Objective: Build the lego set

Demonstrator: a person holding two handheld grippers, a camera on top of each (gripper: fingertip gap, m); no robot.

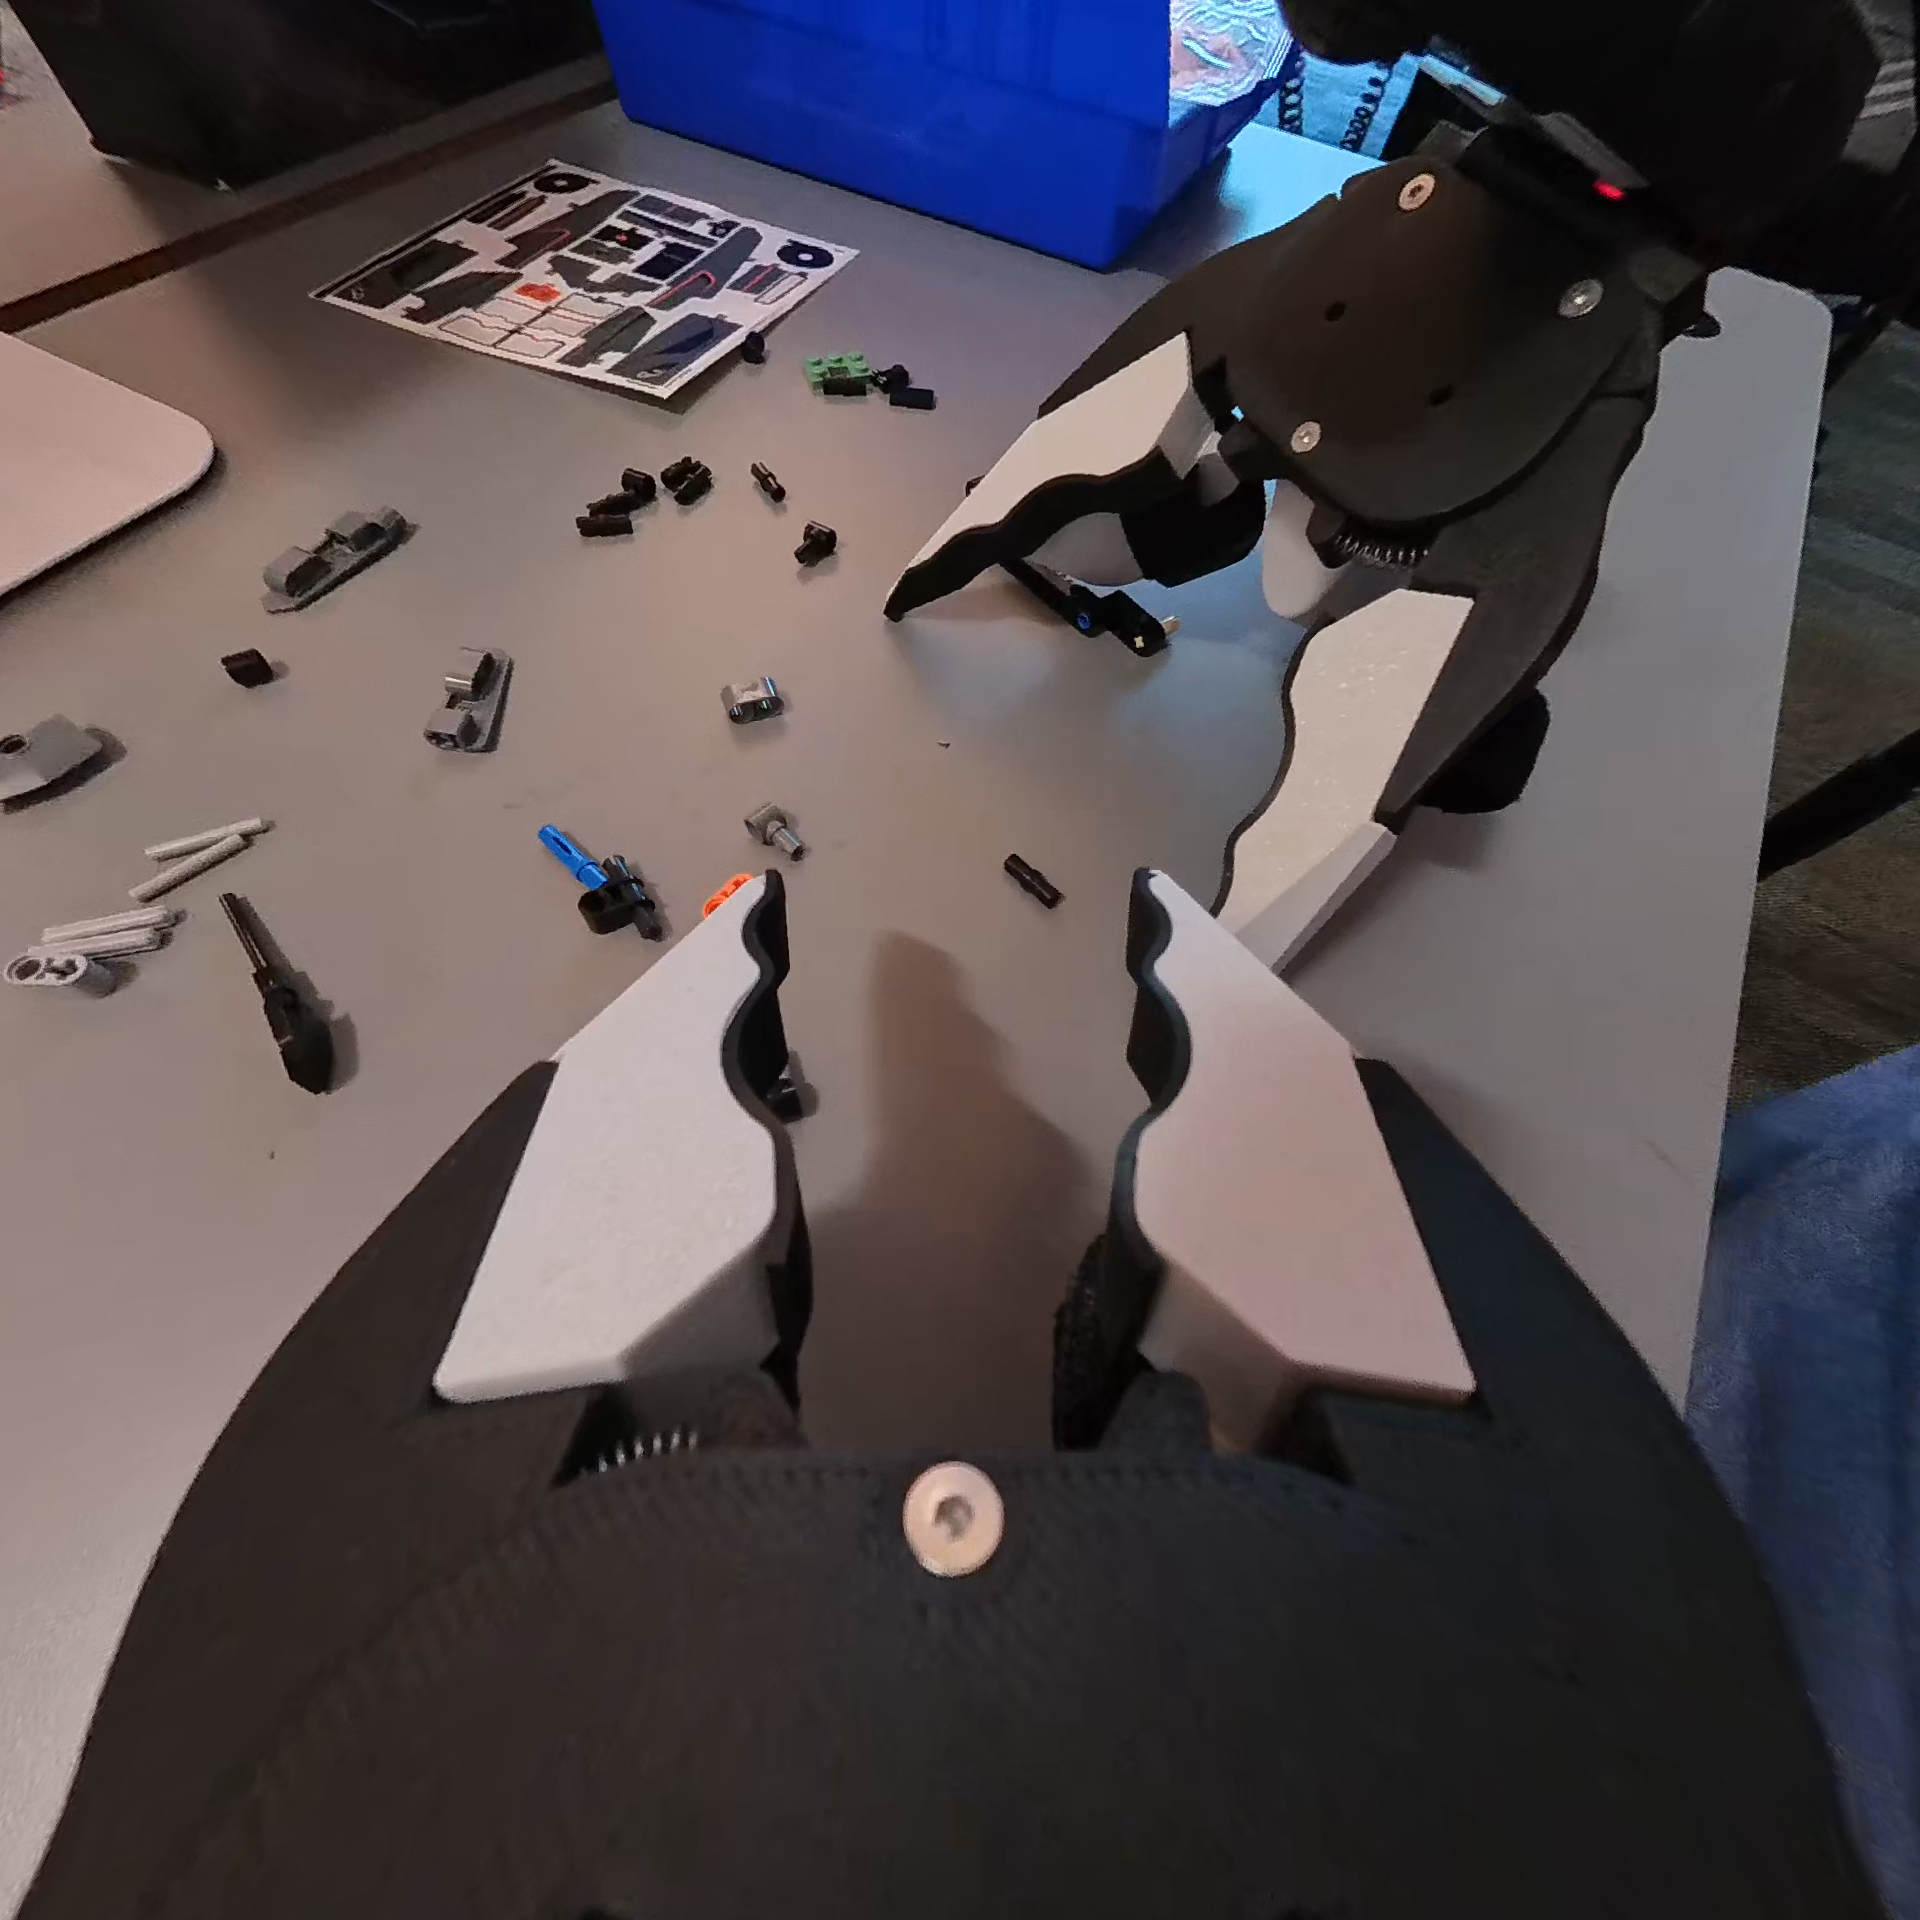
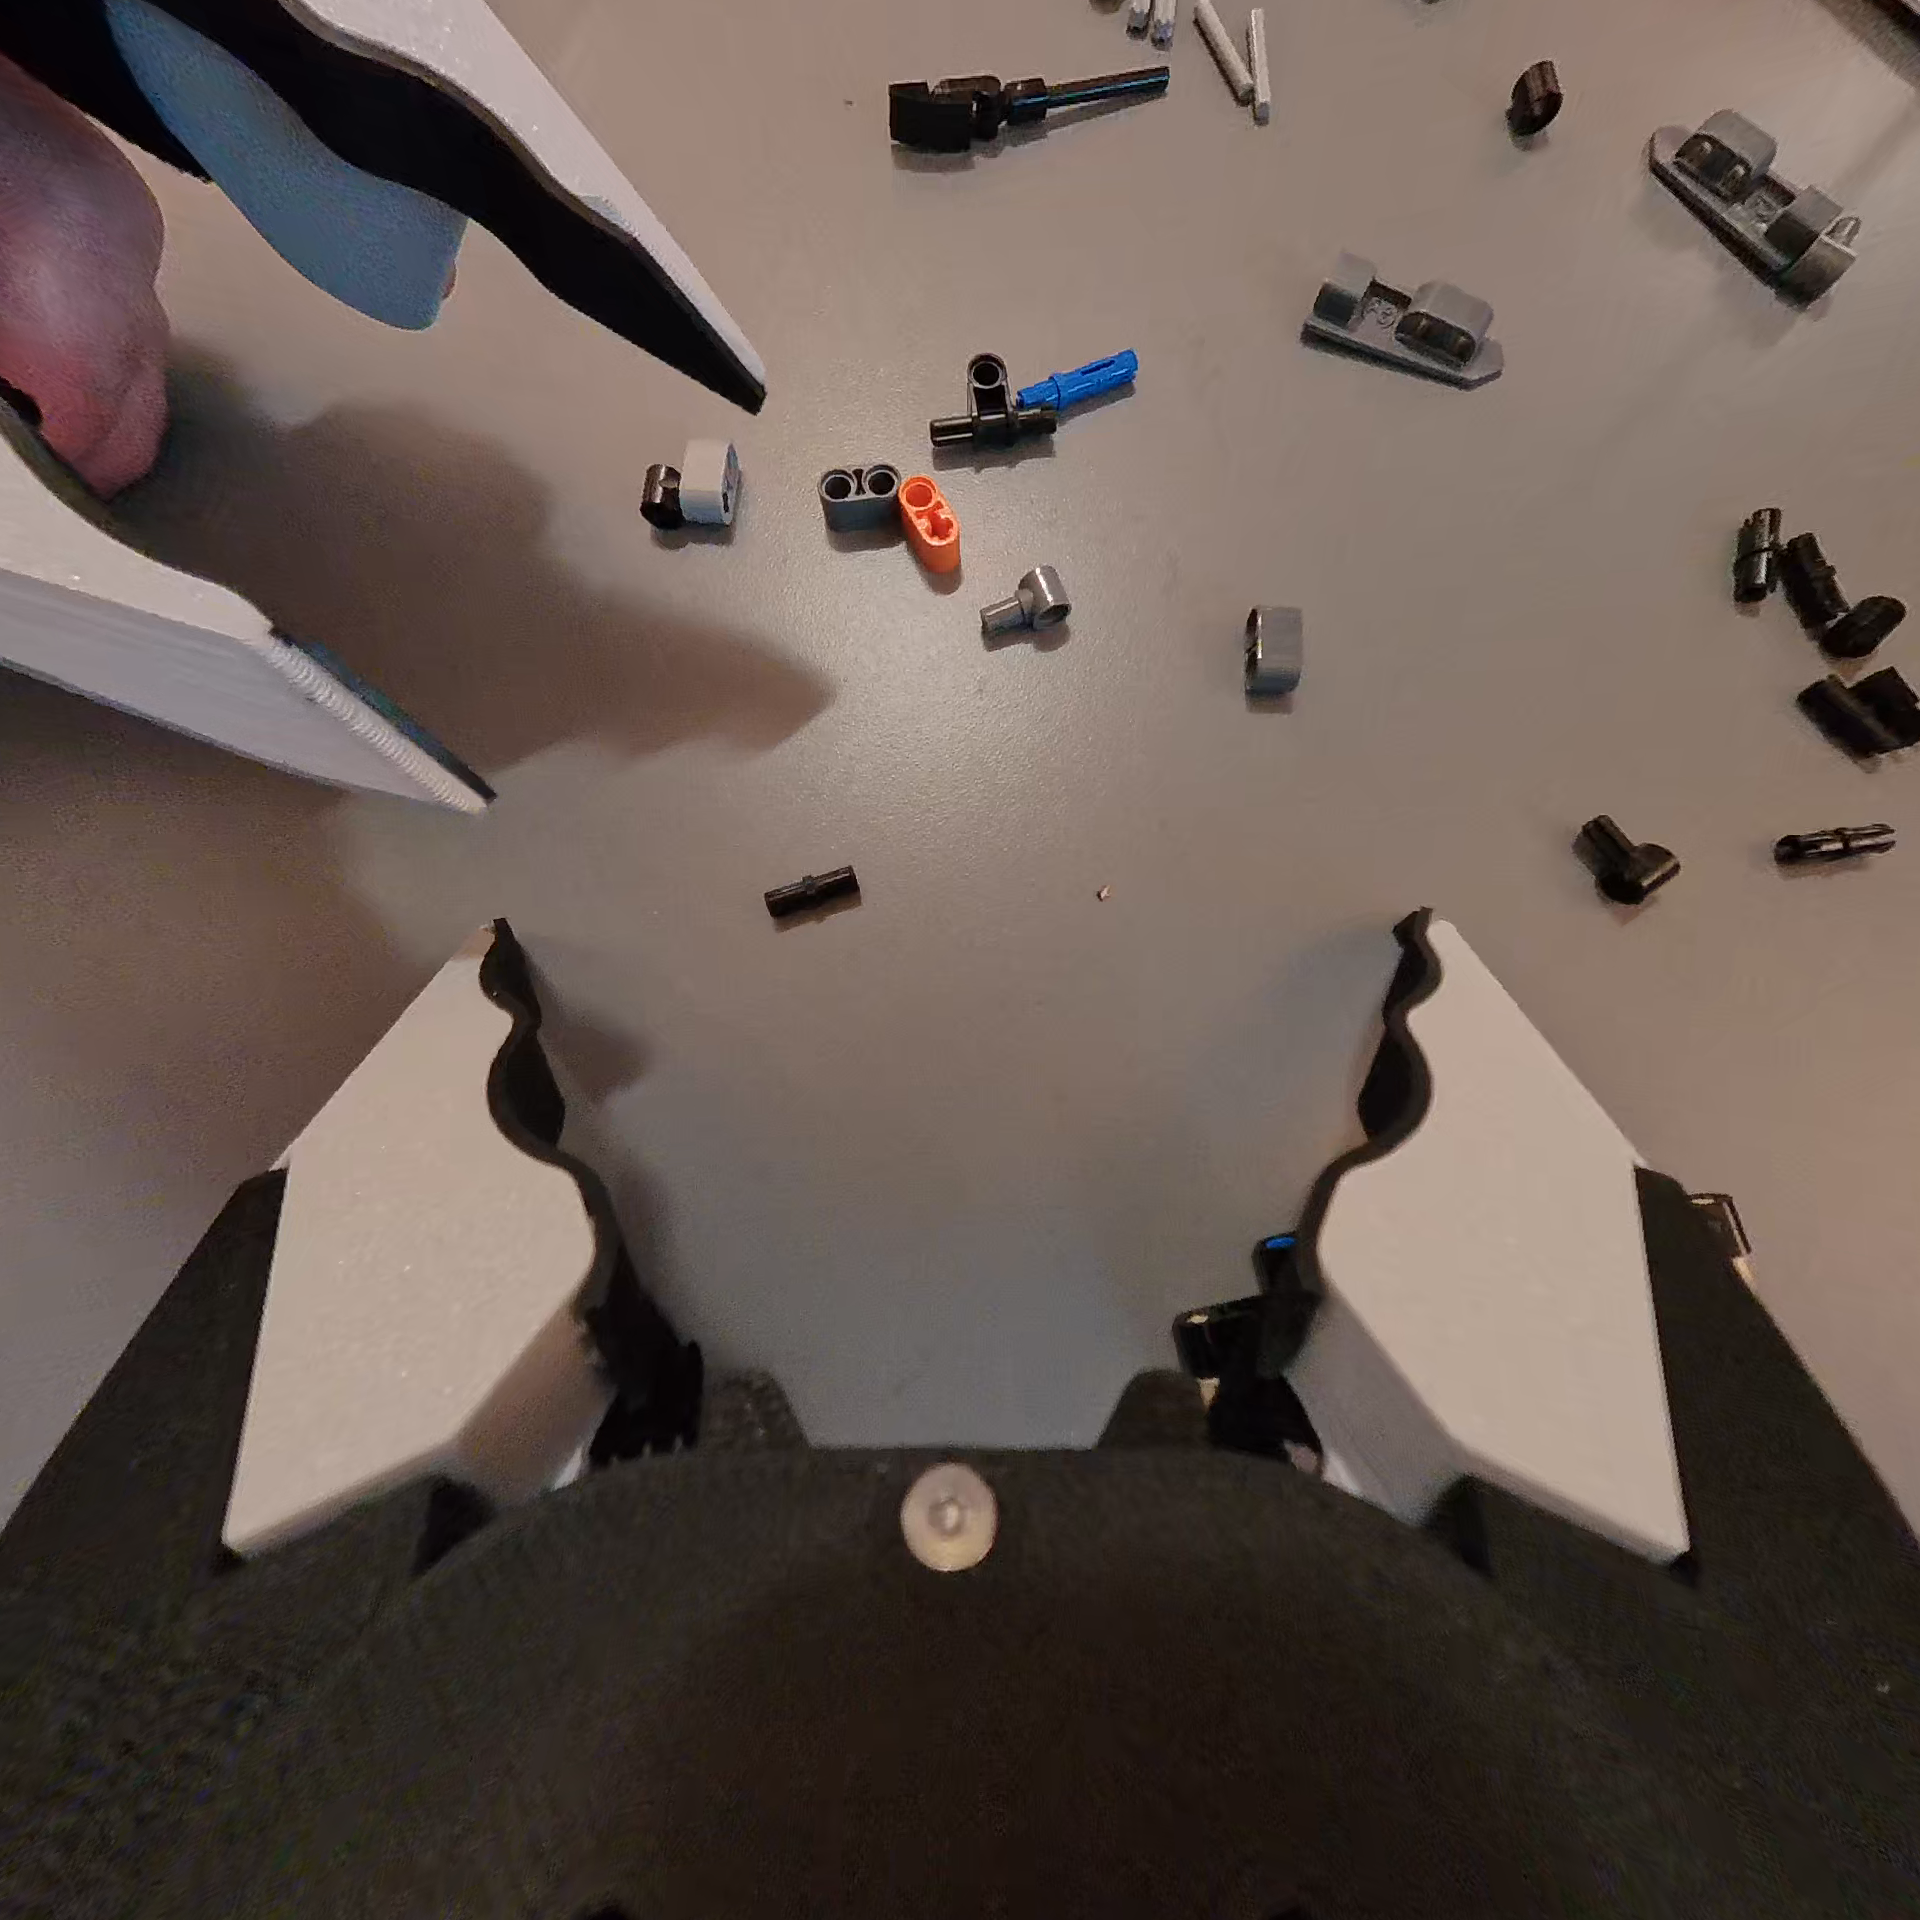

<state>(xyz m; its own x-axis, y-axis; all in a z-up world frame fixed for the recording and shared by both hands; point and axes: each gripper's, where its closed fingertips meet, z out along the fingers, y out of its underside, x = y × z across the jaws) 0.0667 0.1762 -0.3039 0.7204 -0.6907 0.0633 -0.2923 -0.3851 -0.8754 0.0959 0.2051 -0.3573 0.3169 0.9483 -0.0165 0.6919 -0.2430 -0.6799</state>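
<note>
Lego parts lay loose across a grey table [image 2: 935, 1195]. Near the middle, an orange two-hole connector [image 2: 928, 523] touched a dark grey two-hole connector [image 2: 858, 497]; just beyond them a black cross-connector [image 2: 987, 416] carried a blue pin [image 2: 1077, 379]. A grey elbow piece [image 2: 1029, 603] lay just beside the orange one, and a short black pin [image 2: 811, 891] lay alone, nearest the right gripper. Two grey curved panels [image 2: 1403, 322] sat farther out, with light grey axles [image 1: 203, 847] and a black long-shafted assembly [image 1: 278, 992] beyond. A small black assembly with a blue spot [image 1: 1091, 618] lay under the right gripper's far finger. Right gripper [image 2: 961, 925]: jaws wide apart, nothing between the tips, hovering over bare table. Left gripper [image 1: 956, 883]: jaws likewise apart and empty, tips above the table near the short black pin. A sticker sheet [image 1: 587, 275], a green plate [image 1: 840, 372] and a cluster of black pins [image 1: 644, 494] lay at the far side, before a blue bin [image 1: 935, 114].
</note>
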